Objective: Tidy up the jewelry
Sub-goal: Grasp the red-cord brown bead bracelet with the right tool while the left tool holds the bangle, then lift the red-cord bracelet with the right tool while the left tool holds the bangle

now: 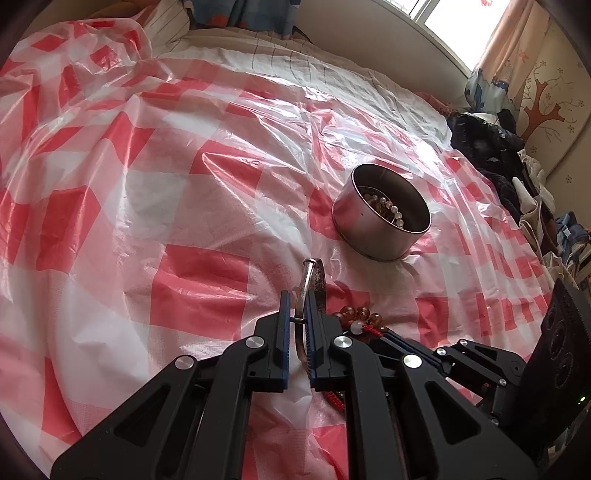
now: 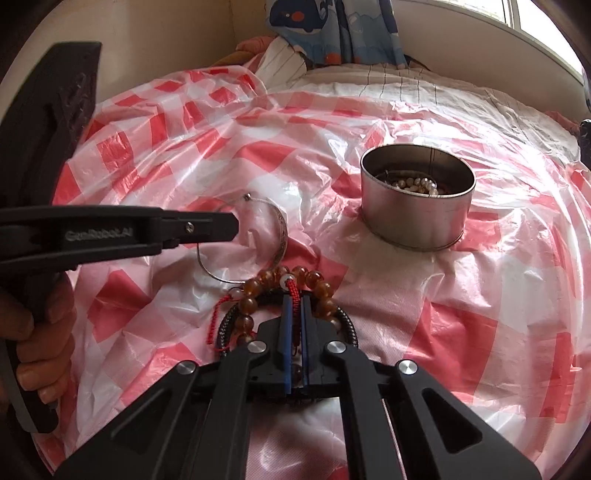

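Note:
My left gripper (image 1: 296, 308) is shut on a silver bangle (image 1: 313, 282), which stands on edge on the checked plastic sheet; from the right wrist view the bangle (image 2: 281, 227) curves away from that gripper's tip (image 2: 231, 225). Just right of it lies an amber bead bracelet (image 2: 258, 284) with a red cord, ringed by a black beaded band (image 2: 349, 326). My right gripper (image 2: 294, 301) is shut on the bead bracelet at its red cord. A round metal tin (image 2: 406, 225) holding pearls (image 2: 413, 182) stands beyond, to the right.
The red-and-white plastic sheet (image 1: 166, 184) covers a bed. A pile of dark clothes (image 1: 487, 155) lies at its right edge, with pillows and a blue patterned cloth (image 2: 332, 33) at the head. A person's hand (image 2: 44, 332) grips the left tool's handle.

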Motion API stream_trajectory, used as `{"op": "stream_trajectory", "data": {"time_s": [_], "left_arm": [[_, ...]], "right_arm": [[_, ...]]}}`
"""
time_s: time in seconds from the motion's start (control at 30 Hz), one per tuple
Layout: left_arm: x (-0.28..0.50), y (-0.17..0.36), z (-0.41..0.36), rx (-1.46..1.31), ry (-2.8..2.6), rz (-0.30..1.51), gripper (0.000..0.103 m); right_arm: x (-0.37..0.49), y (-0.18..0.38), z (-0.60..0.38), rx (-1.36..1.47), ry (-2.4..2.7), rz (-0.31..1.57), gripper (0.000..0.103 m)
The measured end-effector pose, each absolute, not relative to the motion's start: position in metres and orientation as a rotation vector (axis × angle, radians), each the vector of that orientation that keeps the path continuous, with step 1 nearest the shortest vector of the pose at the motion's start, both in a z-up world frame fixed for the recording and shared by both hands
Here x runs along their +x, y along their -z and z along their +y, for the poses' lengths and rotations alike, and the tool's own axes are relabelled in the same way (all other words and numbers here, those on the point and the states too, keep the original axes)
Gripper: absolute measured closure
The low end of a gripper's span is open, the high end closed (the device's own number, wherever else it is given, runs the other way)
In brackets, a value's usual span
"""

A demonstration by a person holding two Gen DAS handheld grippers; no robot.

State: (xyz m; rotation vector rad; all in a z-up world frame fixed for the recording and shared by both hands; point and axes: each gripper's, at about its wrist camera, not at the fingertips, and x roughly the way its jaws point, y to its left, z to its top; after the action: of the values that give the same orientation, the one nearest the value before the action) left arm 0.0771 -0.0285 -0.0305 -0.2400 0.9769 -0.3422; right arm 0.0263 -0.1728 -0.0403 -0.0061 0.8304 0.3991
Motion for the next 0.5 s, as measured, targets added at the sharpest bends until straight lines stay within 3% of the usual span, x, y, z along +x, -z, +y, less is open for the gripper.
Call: {"op": "stream_trajectory", "data": {"time_s": [0.23,0.5], "left_arm": [[0.078,0.031,-0.028,-0.241,0.342,0.979,0.096],[0.077,0.032,-0.029,-0.232,0.347,0.979,0.096]], "right_arm": [[0.009,0.011,-0.219,0.309,-0.51,0.715,0.099],[-0.005,-0.008,-0.251,0.419,-0.511,0.63,0.099]]}}
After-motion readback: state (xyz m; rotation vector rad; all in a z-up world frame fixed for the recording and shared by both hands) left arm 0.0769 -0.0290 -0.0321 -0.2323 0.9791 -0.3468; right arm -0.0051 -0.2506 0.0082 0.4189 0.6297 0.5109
